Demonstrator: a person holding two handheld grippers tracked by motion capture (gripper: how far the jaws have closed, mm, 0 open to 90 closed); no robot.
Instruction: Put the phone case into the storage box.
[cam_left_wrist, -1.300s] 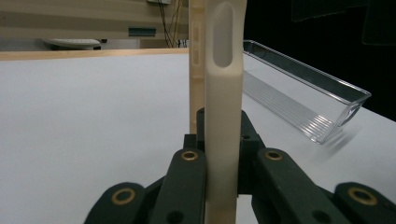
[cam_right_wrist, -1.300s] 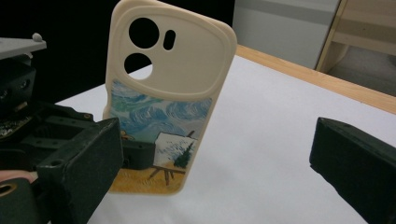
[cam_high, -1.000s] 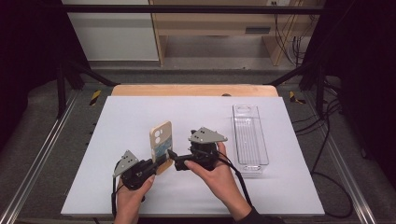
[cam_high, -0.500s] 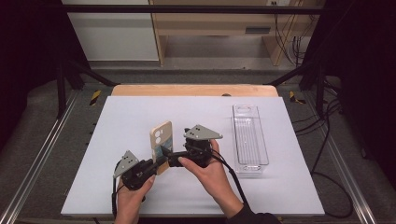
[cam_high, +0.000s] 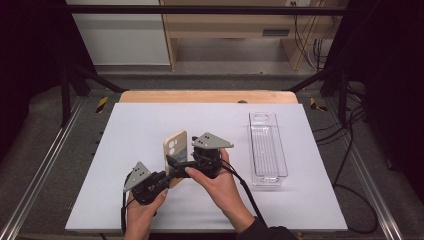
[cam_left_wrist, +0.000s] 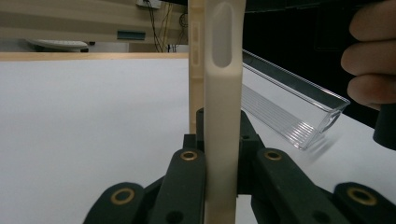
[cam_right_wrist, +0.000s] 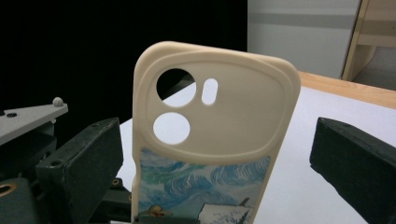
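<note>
A cream phone case (cam_high: 175, 145) with a blue wave picture stands upright near the front of the white table (cam_high: 140, 120). My left gripper (cam_high: 171, 179) is shut on its lower end. In the left gripper view the case (cam_left_wrist: 223, 102) shows edge-on, pinched between the black jaws of that gripper (cam_left_wrist: 223, 163). My right gripper (cam_high: 176, 163) comes in from the right, open. In the right gripper view the case back (cam_right_wrist: 215, 140) with its camera holes sits between the wide-apart jaws of the right gripper (cam_right_wrist: 217, 154), a gap on each side.
A long clear plastic tray (cam_high: 267, 147) lies on the right of the table, also seen as the clear tray (cam_left_wrist: 289, 107) behind the case. The person's right hand (cam_left_wrist: 371, 56) is close by. Metal rails and cables edge the table.
The right gripper has edged left toward the case, so its jaws now straddle it. The left gripper and the case have stayed put.
</note>
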